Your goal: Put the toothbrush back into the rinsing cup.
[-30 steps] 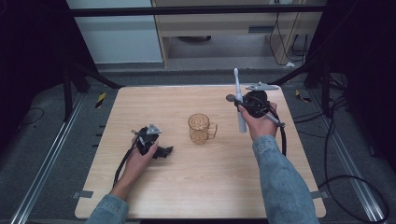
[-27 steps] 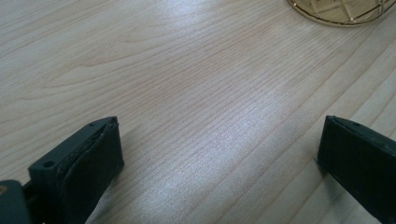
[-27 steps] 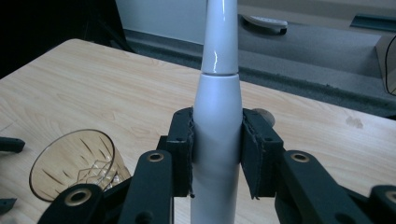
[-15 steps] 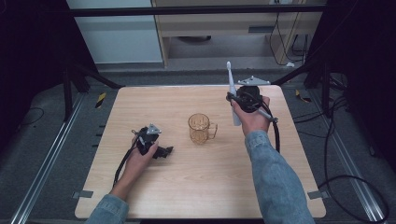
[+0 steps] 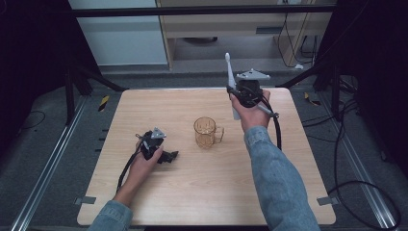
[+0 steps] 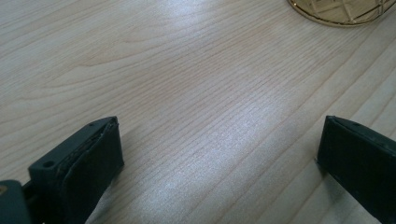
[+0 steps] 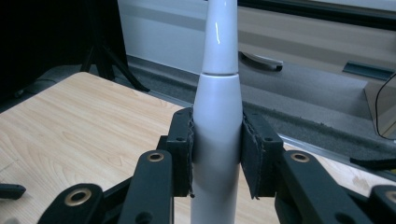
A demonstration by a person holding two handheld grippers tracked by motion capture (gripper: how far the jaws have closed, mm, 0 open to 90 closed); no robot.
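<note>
Right claw (image 7: 215, 154) pinches a white toothbrush (image 7: 218, 116), lifted over the far right desk (image 5: 192, 202). Left claw (image 6: 219, 158) rests spread wide near a cup (image 5: 206, 132).

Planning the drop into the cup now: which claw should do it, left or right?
Right, most likely. The right claw is already shut on the white toothbrush, held upright above the table behind the amber cup. The left claw is open, holds nothing and sits low on the table.
</note>
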